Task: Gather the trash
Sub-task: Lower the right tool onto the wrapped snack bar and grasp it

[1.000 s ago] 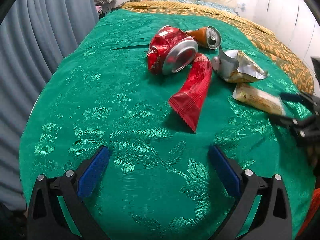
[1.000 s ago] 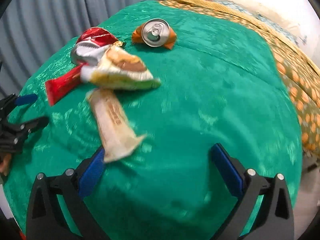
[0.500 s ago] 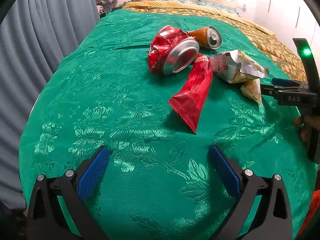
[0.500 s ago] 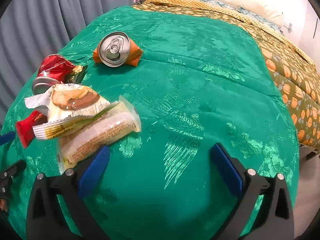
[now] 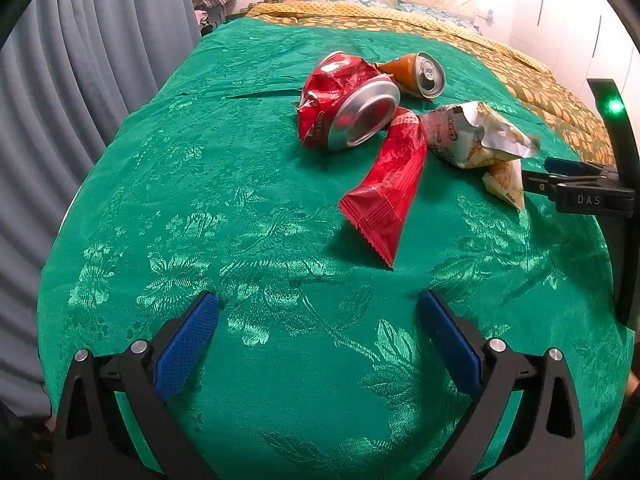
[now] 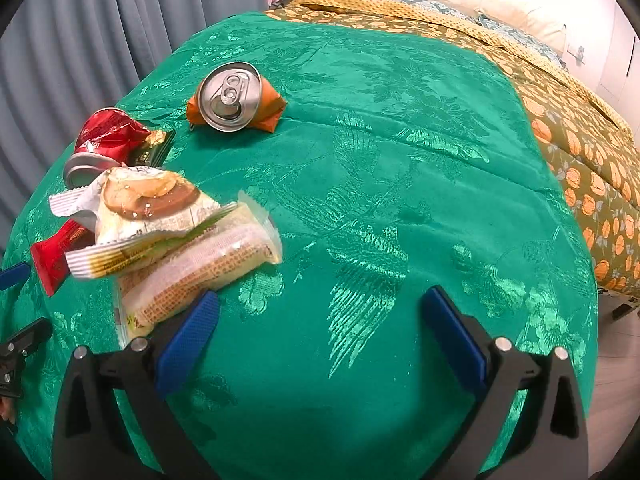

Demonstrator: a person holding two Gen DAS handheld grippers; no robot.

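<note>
2 claws stand wide and empty over the green bedspread (image 5: 200, 184): the left claw (image 5: 318, 334) short of the red wrapper (image 5: 390, 188), the right claw (image 6: 320, 330) with 1 finger (image 6: 188, 344) touching the pale biscuit packet (image 6: 192, 276). Crushed red can (image 5: 344, 106) and orange can (image 6: 232, 98) lie beyond.

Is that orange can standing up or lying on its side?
On its side. The orange can lies crushed on the green cloth, its silver top with the pull tab facing sideways toward the camera.

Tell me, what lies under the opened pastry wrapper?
Under the pastry wrapper lies the pale biscuit packet, with one end poking out. The red wrapper reaches beneath its left side. How far either extends is covered.
</note>
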